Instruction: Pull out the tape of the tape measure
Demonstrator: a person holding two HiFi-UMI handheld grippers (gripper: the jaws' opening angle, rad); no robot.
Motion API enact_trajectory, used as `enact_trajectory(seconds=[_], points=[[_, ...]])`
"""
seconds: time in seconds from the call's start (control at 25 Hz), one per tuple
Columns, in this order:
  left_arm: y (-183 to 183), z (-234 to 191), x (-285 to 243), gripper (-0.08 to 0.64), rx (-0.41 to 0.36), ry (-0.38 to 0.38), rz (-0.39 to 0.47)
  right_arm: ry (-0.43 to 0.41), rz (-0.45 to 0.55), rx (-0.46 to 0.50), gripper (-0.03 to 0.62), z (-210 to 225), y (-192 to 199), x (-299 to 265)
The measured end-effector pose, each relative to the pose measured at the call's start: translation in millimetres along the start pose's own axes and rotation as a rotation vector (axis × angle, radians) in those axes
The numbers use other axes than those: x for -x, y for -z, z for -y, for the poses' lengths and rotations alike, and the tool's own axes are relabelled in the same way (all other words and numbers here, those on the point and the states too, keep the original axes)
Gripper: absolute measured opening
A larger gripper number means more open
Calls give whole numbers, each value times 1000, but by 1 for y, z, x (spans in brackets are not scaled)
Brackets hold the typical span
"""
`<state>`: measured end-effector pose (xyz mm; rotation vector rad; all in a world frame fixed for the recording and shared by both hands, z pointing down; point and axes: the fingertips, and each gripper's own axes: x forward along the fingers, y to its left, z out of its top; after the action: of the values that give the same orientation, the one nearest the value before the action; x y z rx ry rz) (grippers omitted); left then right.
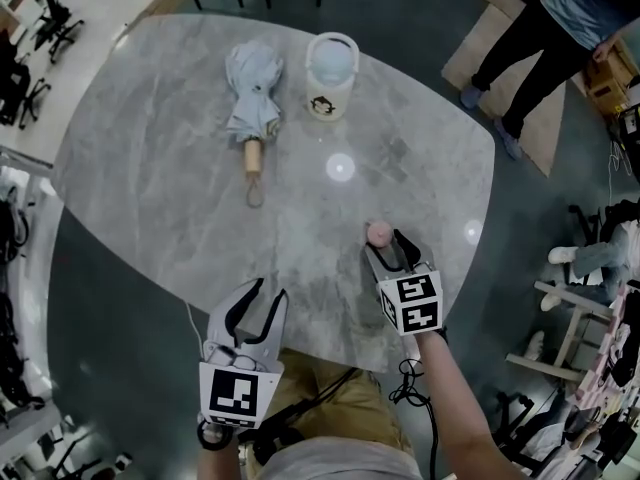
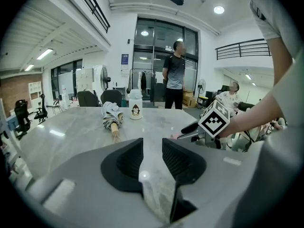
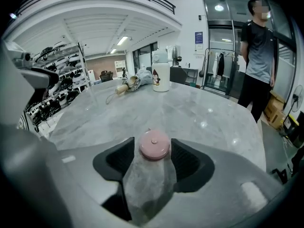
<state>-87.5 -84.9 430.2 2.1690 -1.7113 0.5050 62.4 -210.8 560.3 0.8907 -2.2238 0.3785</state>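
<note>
A: Tape measure (image 3: 154,145), where does it sit, and which tool has it?

B: Start with the big things. The grey stone table (image 1: 180,168) spreads out ahead of both tools. Far beyond the jaw tips lie a folded umbrella (image 1: 252,98) and, beside it, a white bottle (image 1: 331,73). The left gripper (image 1: 258,303) hangs by the near table edge, jaws a little apart, nothing between them. The right gripper (image 1: 390,246) has its pads pressed on the small pink disc, which lies flat on the table right at the jaw tips.

A: How will it handle?

B: Light, hard-shelled and smooth, I'd judge — a round rim apt to twist or pop out of a pinch. Hold the case by its sides; the free tool should take the tape's end tab, though I can't make that tab out.
</note>
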Motion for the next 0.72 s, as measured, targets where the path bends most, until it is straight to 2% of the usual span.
enact_trajectory(seconds=[0.36, 0.72], points=[[8, -6, 5, 124, 13, -16, -15, -1, -12, -10, 238, 0, 1, -10], [5, -7, 7, 124, -2, -3, -4, -2, 0, -24, 213, 0, -1, -7]])
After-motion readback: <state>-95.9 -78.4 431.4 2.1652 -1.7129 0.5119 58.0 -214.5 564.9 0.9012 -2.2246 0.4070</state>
